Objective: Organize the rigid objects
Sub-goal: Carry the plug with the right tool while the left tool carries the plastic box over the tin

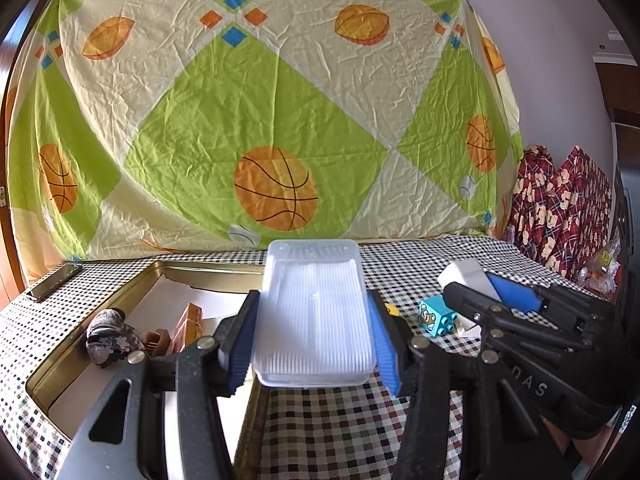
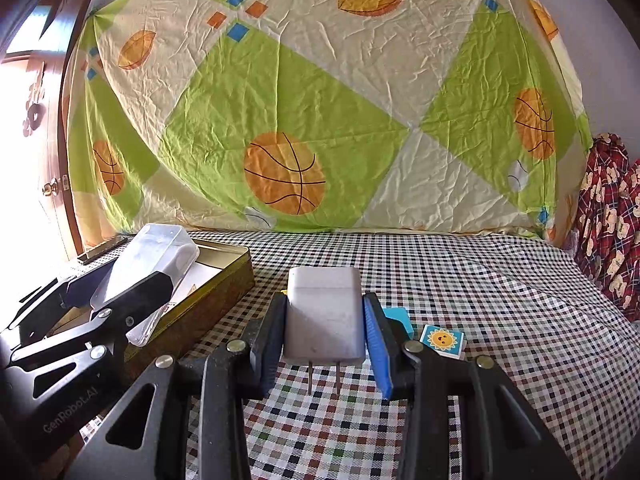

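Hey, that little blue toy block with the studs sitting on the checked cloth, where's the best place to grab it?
Take the blue toy block from above, pads on two opposite flat side faces. It is squarish, so flat faces should seat the pads; avoid the studded face. Both grippers are full now.

I see a clear ribbed plastic box (image 1: 315,316), glossy. The charger (image 2: 324,316) I hold is smooth matt white plastic. The tin (image 2: 224,276) looks like brass-coloured metal. The tablecloth (image 2: 480,300) is checked woven cloth, and the backdrop sheet (image 1: 256,112) is wrinkled cloth.
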{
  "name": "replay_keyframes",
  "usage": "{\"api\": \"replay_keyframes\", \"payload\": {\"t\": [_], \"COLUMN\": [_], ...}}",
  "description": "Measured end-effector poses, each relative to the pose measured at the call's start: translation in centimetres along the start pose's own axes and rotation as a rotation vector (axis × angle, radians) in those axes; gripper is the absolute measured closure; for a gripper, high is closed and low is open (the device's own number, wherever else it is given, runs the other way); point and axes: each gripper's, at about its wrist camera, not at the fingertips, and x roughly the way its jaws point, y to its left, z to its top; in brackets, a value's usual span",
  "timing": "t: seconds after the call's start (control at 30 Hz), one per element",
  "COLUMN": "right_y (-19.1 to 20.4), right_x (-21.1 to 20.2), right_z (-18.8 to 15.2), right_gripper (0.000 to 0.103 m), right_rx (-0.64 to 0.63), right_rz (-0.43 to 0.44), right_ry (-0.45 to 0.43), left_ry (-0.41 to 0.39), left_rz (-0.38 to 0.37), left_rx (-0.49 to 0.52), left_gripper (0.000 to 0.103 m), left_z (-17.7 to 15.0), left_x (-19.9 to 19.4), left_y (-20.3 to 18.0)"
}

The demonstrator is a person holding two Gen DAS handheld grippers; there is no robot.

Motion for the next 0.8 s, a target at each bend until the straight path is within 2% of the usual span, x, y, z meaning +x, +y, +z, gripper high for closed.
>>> {"api": "replay_keyframes", "payload": {"t": [0.8], "right_y": [0.2], "right_x": [-1.8], "right_z": [0.0], "right_gripper": [0.063], "right_rx": [-0.001], "right_rz": [-0.012], "right_ry": [-0.091], "left_ry": [-0.071], "left_rz": [0.041], "left_rx": [-0.008], "left_gripper": [0.052], "left_z": [-0.1], "left_x": [-1.7], "left_y": [0.5]}}
